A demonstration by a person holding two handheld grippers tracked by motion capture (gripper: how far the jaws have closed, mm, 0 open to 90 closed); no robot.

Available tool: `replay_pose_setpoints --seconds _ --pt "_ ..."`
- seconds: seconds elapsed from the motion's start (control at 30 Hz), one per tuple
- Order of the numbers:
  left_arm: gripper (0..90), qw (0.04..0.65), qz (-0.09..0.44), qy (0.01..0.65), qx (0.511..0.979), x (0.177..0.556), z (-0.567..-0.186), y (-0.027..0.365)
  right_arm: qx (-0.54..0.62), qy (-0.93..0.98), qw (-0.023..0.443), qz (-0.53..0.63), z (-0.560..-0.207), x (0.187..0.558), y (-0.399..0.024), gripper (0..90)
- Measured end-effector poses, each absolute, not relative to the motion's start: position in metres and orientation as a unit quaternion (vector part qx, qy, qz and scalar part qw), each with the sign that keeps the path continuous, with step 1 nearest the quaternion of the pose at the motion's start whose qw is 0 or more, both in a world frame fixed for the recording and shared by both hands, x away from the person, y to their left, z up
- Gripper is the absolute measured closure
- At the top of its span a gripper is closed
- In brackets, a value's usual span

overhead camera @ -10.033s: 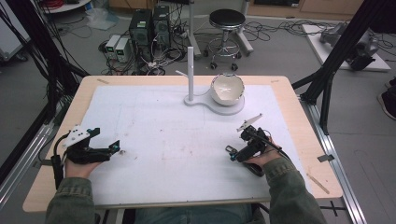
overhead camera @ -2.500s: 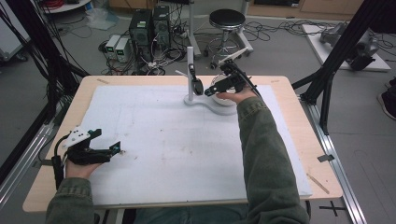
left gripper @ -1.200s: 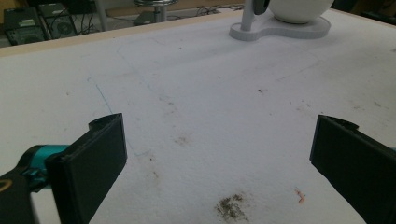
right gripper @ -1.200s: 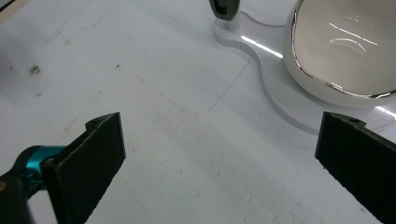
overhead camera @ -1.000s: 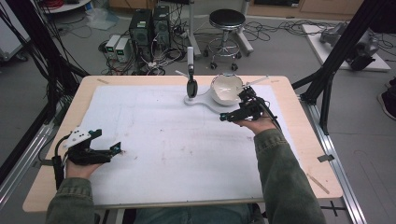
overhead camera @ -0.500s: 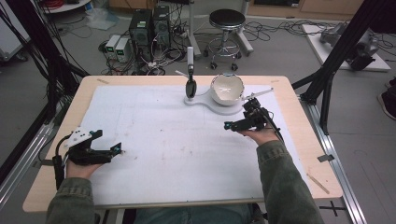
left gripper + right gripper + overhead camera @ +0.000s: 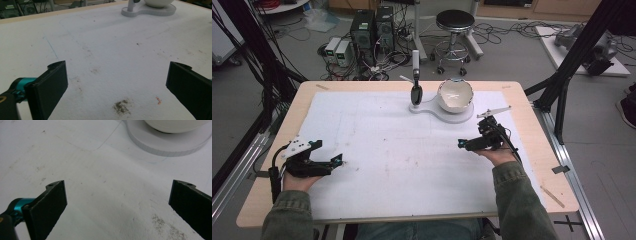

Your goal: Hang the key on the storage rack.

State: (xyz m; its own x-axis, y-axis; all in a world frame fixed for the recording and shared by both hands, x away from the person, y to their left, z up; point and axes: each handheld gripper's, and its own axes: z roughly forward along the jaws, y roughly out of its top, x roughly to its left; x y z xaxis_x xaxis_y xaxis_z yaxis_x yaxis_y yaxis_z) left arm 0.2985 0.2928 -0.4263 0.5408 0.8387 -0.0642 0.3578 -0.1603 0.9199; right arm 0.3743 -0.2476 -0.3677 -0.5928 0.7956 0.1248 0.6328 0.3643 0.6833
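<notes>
1. The bench (image 7: pixel 532 150) is wide, with a white mat (image 7: pixel 402 150) over it. The mat shows smudges and crumbs near both of your hands. If the fingers drag low across it, the cloth could bunch up and tug whatever stands on it.
2. The white stand (image 7: pixel 427 106) sits at 12 o'clock on the mat with the bowl (image 7: pixel 455 95) resting on its round base. That bowl is the biggest worry. It lies at about 11 o'clock from your right gripper (image 7: pixel 463 145), and a fast reach could clip the rim and tip it off the base.
3. A dark spoon-like utensil (image 7: pixel 416 93) hangs on the stand's post, just beside the bowl at its 9 o'clock. If you grab it off-centre, it may swing, slip or knock the light stand askew.
4. Your right forearm comes in from 5 o'clock, with the hand low over the mat and the gripper pointing toward 9 o'clock. Its fingers (image 7: pixel 50 202) are spread wide with nothing between them, and the stand's base is just ahead.
5. Your left gripper (image 7: pixel 329 151) rests at 8 o'clock, well apart from the stand and aimed toward 3 o'clock. Its fingers (image 7: pixel 50 85) are also wide apart and empty.
</notes>
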Motion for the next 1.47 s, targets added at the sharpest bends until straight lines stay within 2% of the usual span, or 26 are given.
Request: replay_pose_setpoints --seconds 1.1,1.47 --pt "4.3 0.483 0.221 0.413 0.74 0.295 -0.43 0.29 0.428 0.785 0.169 0.414 -0.412 0.329 -0.301 0.5" --pt "4.3 0.476 0.225 0.407 0.747 0.295 -0.431 0.287 0.428 0.781 0.182 0.416 -0.416 0.33 -0.305 0.5"
